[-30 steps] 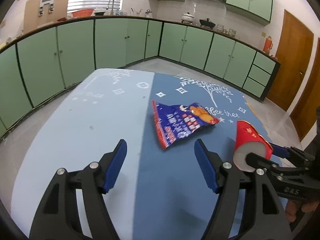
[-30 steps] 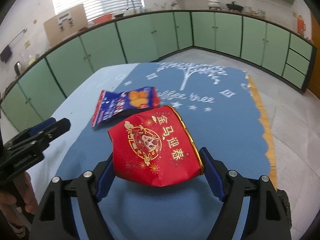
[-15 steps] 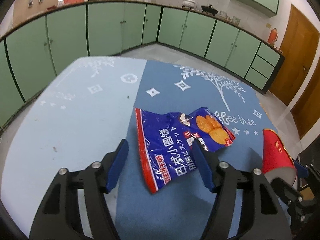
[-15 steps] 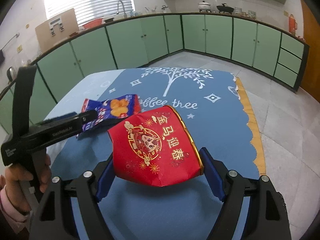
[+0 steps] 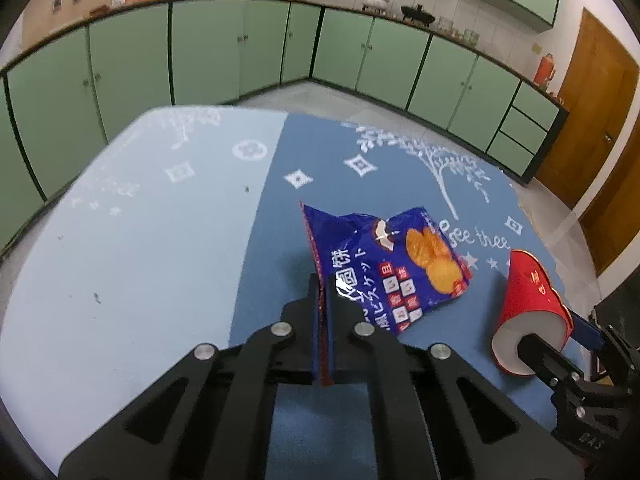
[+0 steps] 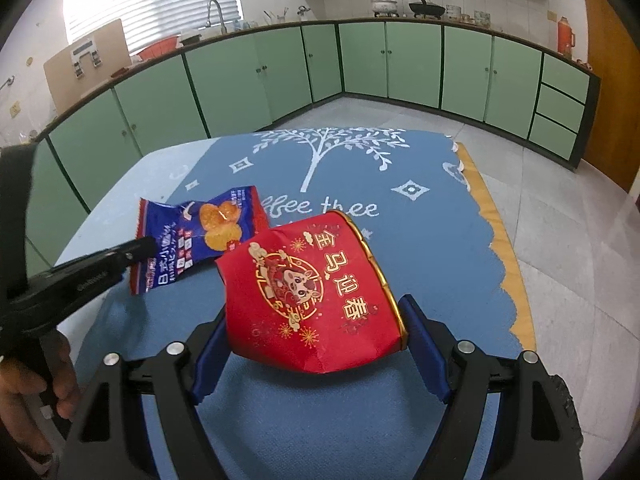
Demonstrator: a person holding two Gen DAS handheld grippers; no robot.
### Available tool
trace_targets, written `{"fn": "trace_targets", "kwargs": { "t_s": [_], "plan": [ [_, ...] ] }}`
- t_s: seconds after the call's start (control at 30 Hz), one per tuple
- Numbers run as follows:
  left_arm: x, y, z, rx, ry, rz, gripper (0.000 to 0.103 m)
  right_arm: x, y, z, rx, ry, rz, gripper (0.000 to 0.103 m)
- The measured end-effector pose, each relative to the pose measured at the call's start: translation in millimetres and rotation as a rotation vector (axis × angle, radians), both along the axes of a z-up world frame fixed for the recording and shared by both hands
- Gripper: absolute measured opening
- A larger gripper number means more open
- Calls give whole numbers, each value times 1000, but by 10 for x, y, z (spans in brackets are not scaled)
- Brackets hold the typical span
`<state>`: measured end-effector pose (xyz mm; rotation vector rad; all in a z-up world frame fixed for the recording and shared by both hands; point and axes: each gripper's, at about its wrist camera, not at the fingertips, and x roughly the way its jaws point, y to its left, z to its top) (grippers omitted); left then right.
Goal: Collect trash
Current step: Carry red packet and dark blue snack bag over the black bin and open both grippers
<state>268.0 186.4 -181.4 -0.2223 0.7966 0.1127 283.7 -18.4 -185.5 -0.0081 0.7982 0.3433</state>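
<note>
A blue snack wrapper (image 5: 392, 264) lies on the blue tablecloth, also seen in the right wrist view (image 6: 192, 240). My left gripper (image 5: 323, 300) is shut on the wrapper's near red-trimmed edge; it shows from the side in the right wrist view (image 6: 138, 254). A crushed red paper cup (image 6: 312, 296) with gold print is clamped between the blue pads of my right gripper (image 6: 316, 336), held just above the cloth. In the left wrist view the cup (image 5: 528, 304) sits right of the wrapper, its white bottom toward me.
The table (image 5: 140, 248) has a two-tone blue cloth with white tree print (image 6: 332, 152); its right edge drops to tiled floor (image 6: 560, 240). Green cabinets (image 5: 240, 52) line the walls and a wooden door (image 5: 592, 112) stands at the right.
My left gripper moved forward over the wrapper and closed on its near edge. The right gripper kept holding the red cup and shifted little.
</note>
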Motion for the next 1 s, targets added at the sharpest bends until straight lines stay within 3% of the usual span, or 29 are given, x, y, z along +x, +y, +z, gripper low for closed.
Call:
{"fn": "trace_targets", "kwargs": {
  "t_s": [0.43, 0.7, 1.0],
  "plan": [
    [-593, -39, 450, -10, -116, 13, 1, -175, -189, 300, 39, -63, -28, 78],
    [-934, -254, 739, -44, -170, -39, 1, -411, -399, 524, 63, -91, -43, 78],
    [-1155, -743, 867, -31, -200, -145, 1, -777, -832, 699, 48, -131, -109, 78]
  ]
}}
